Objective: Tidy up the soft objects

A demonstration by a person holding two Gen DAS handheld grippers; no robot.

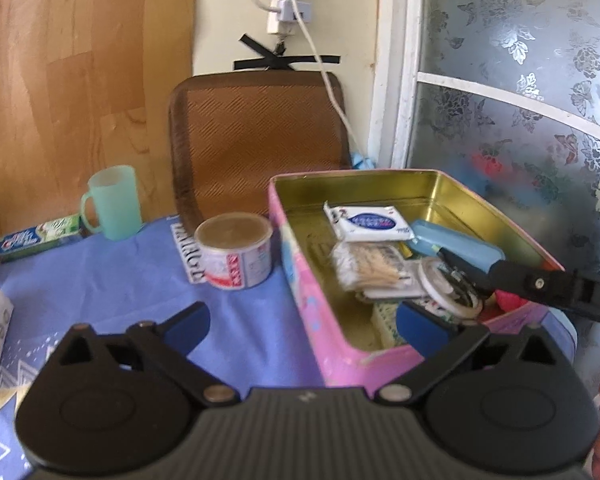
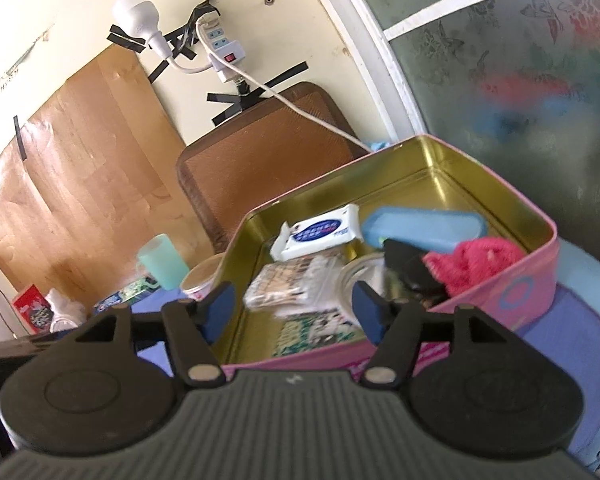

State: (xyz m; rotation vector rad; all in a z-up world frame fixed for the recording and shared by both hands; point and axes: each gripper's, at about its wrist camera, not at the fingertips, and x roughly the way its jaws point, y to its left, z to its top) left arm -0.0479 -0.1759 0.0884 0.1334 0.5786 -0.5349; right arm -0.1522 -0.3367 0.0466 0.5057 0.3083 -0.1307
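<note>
1. Jaws: left gripper (image 1: pixel 302 326) wide, empty, lower centre; right gripper (image 2: pixel 294 308) part-open, nothing between.
2. Cup (image 1: pixel 114 202), mid left; can (image 1: pixel 234 256), centre.
3. Tin (image 1: pixel 300 280), right, holds a tissue pack (image 1: pixel 366 222).
4. Pink knit (image 2: pixel 474 262), tin's right corner: probably light and limp; pinch a raised fold.

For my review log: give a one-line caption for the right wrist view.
Right gripper, jaws open and empty, above a pink tin holding a tissue pack, blue case and red knit.
</note>
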